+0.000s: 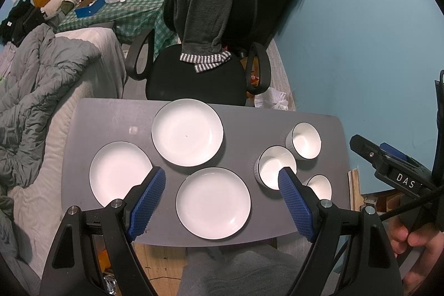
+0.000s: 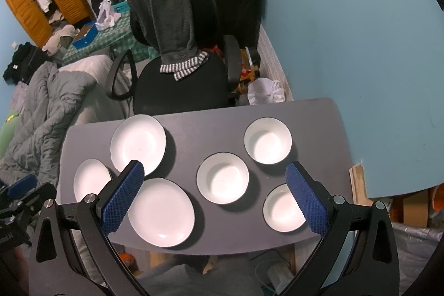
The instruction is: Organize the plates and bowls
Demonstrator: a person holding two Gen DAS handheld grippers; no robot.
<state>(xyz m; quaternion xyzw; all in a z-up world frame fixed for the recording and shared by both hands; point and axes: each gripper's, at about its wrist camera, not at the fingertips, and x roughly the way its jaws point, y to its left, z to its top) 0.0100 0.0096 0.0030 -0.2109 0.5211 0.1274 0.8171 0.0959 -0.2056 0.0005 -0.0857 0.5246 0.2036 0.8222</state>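
Three white plates lie on the grey table (image 1: 244, 126): a far plate (image 1: 187, 132), a left plate (image 1: 119, 172) and a near plate (image 1: 213, 203). Three white bowls stand at the right: far bowl (image 1: 304, 140), middle bowl (image 1: 276, 167), near bowl (image 1: 319, 186). My left gripper (image 1: 222, 179) is open and empty, held above the near plate. In the right wrist view the plates (image 2: 138, 144) (image 2: 91, 179) (image 2: 161, 211) and bowls (image 2: 267, 140) (image 2: 222, 177) (image 2: 283, 208) show again. My right gripper (image 2: 213, 174) is open and empty above the middle bowl.
A black office chair (image 1: 194, 68) with a grey towel stands beyond the table's far edge. A bed with a grey quilt (image 1: 41, 90) lies to the left. A blue wall (image 1: 360, 32) runs along the right. My right gripper's body (image 1: 394, 171) shows at the right edge.
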